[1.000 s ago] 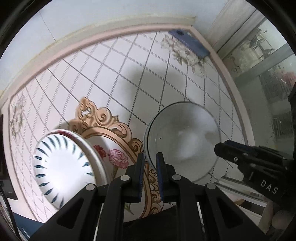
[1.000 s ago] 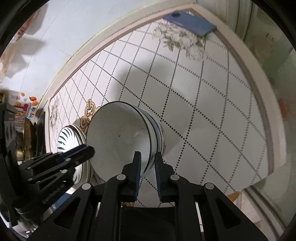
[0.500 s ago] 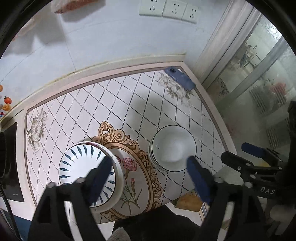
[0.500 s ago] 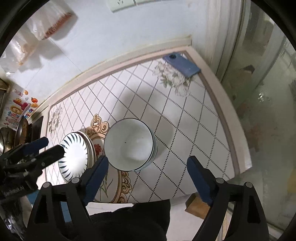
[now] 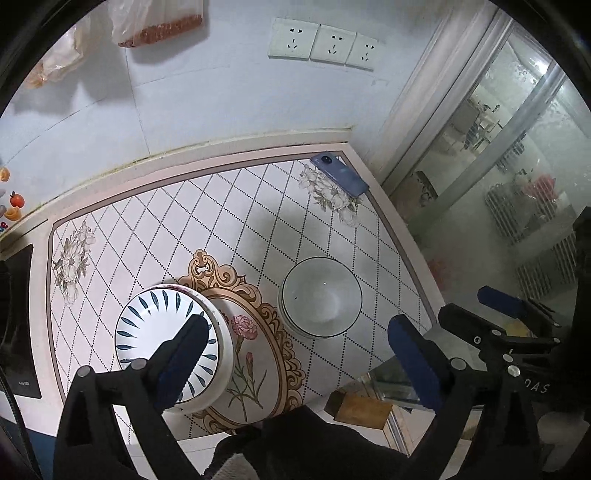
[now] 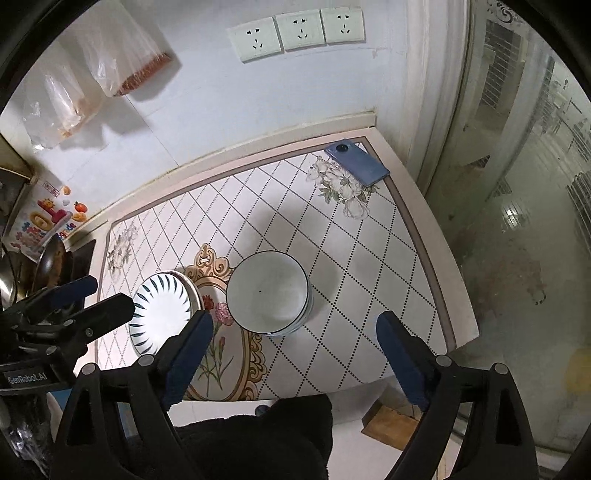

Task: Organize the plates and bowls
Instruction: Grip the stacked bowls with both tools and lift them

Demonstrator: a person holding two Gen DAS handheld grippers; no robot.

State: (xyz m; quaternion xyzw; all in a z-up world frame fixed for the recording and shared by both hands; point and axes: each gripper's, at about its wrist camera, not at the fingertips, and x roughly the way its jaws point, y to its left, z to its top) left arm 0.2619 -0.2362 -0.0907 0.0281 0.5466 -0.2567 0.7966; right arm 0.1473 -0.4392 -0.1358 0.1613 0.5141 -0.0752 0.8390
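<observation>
A stack of white bowls (image 5: 321, 295) (image 6: 267, 291) with thin dark rims stands right of the table's middle. Left of it sits a stack of plates (image 5: 162, 332) (image 6: 160, 310), the top one white with blue leaf strokes. High above the table, my left gripper (image 5: 297, 363) (image 6: 105, 295) is opening its jaws, and nothing lies between them. My right gripper (image 6: 295, 350) (image 5: 476, 308) hangs over the front edge near the bowls, its jaws also opening around nothing. Neither gripper touches any dish.
The table (image 5: 229, 221) has a diamond-tile pattern with a gold flower medallion. A blue phone (image 5: 340, 175) (image 6: 356, 164) lies at its far right corner. Wall sockets (image 6: 295, 31) and hanging plastic bags (image 6: 122, 59) are behind, a glass door (image 5: 498, 166) on the right, and a wooden block (image 5: 360, 406) below the front edge.
Both grippers were shut at the top bowl's rim. They have let go, opened wide and risen well above the table, so the whole table and the wall now show.
</observation>
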